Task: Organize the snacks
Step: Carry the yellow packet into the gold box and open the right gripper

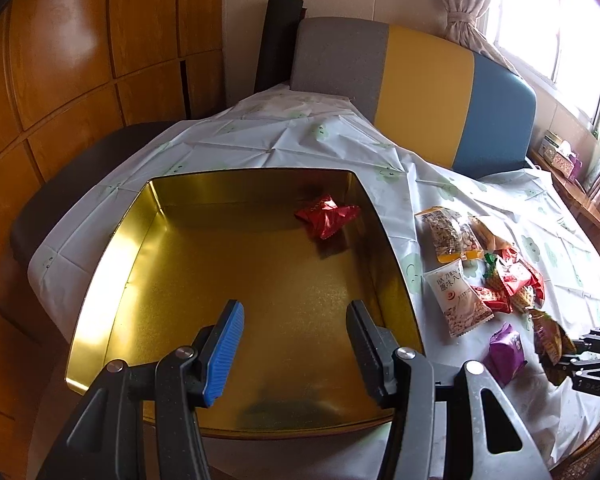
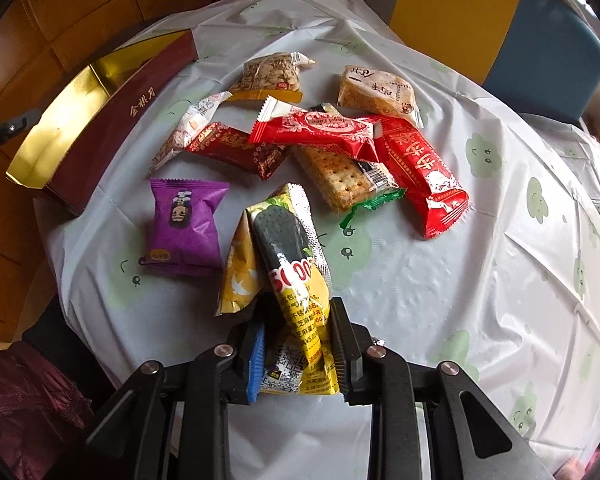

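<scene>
Between the right gripper's (image 2: 296, 344) closed jaws at bottom centre of the right wrist view, a yellow snack packet (image 2: 284, 280) is clamped, standing above the tablecloth (image 2: 440, 280) (other snacks lie beyond). Lower centre of the left view, the left gripper (image 1: 296, 340) gapes empty over the gold tin (image 1: 260, 264), a red candy (image 1: 326, 216) at upper right.

Tin (image 1: 236, 264) glossy gold metal; tablecloth (image 2: 420, 288) creased matt plastic; snack packets (image 2: 312, 132) shiny foil.
</scene>
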